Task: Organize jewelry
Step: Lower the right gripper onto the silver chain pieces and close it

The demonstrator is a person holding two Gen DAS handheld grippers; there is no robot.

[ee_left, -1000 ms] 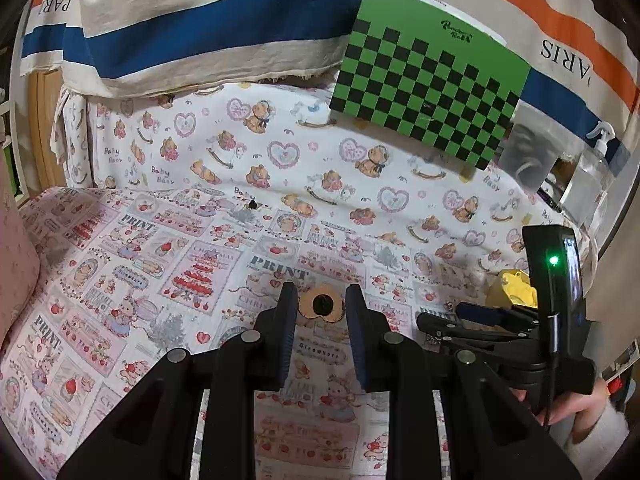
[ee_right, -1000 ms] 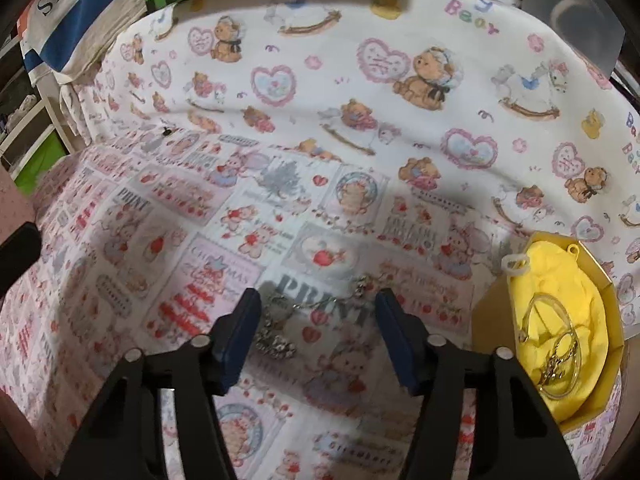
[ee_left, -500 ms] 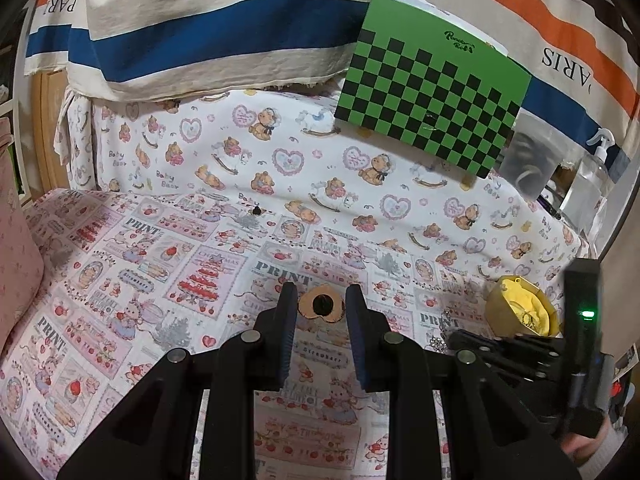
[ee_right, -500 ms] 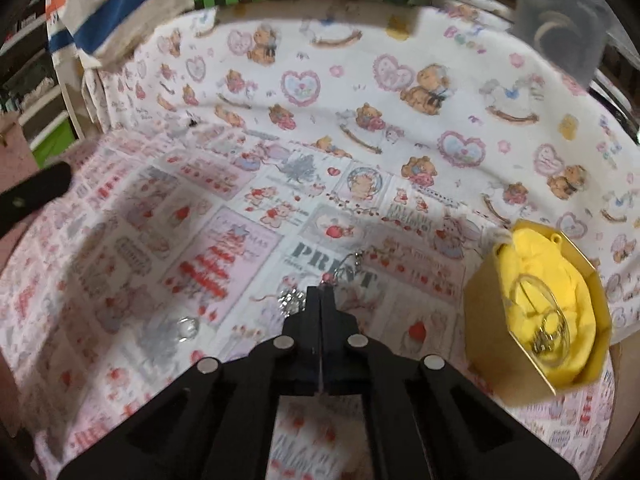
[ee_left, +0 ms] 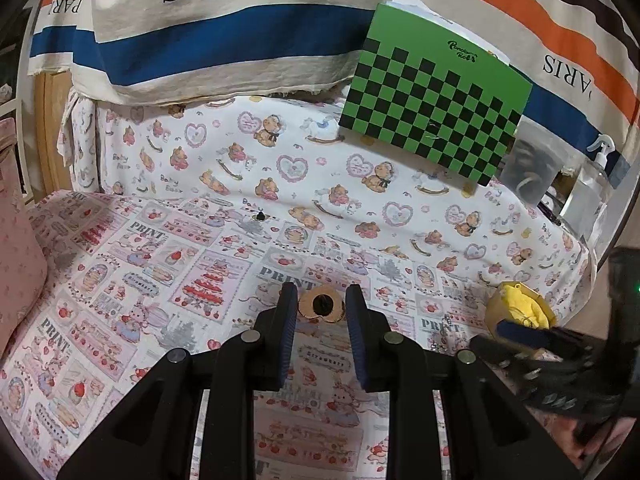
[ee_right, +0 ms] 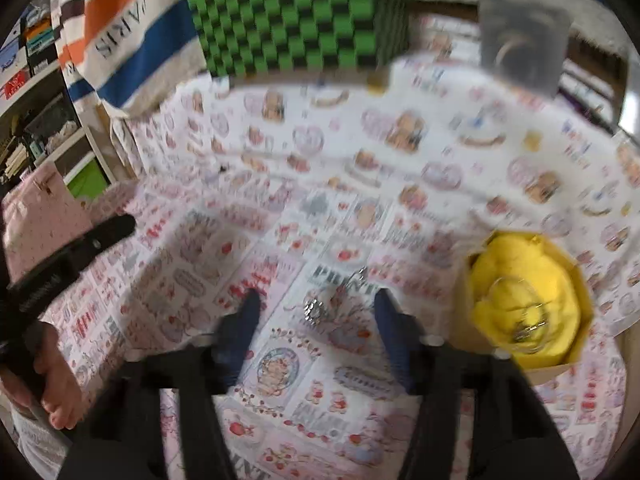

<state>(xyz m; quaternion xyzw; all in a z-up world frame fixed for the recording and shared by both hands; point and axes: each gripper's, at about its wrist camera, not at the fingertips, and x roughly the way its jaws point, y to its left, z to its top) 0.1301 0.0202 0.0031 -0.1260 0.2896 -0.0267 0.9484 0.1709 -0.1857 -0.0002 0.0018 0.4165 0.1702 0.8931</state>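
A silver chain with a sparkly pendant (ee_right: 316,306) lies on the printed cloth between the fingers of my right gripper (ee_right: 318,312), which is open and blurred. The chain also shows in the left wrist view (ee_left: 442,336). A gold box with a yellow lining (ee_right: 528,300) sits to the right and holds a clear ring and small metal pieces; it also shows in the left wrist view (ee_left: 520,308). My left gripper (ee_left: 322,312) is open and empty, just short of a small tan card with a dark stud (ee_left: 322,304).
A green checkered board (ee_left: 436,108) leans at the back. A clear container (ee_left: 532,168) and a spray bottle (ee_left: 600,160) stand at the back right. A pink cushion (ee_left: 16,248) lies at the left. A tiny dark stud (ee_left: 260,216) lies far back on the cloth.
My right gripper was open around the chain, shut half a second ago, and is open again and pulled back. The chain still lies on the cloth. My left gripper has barely moved.
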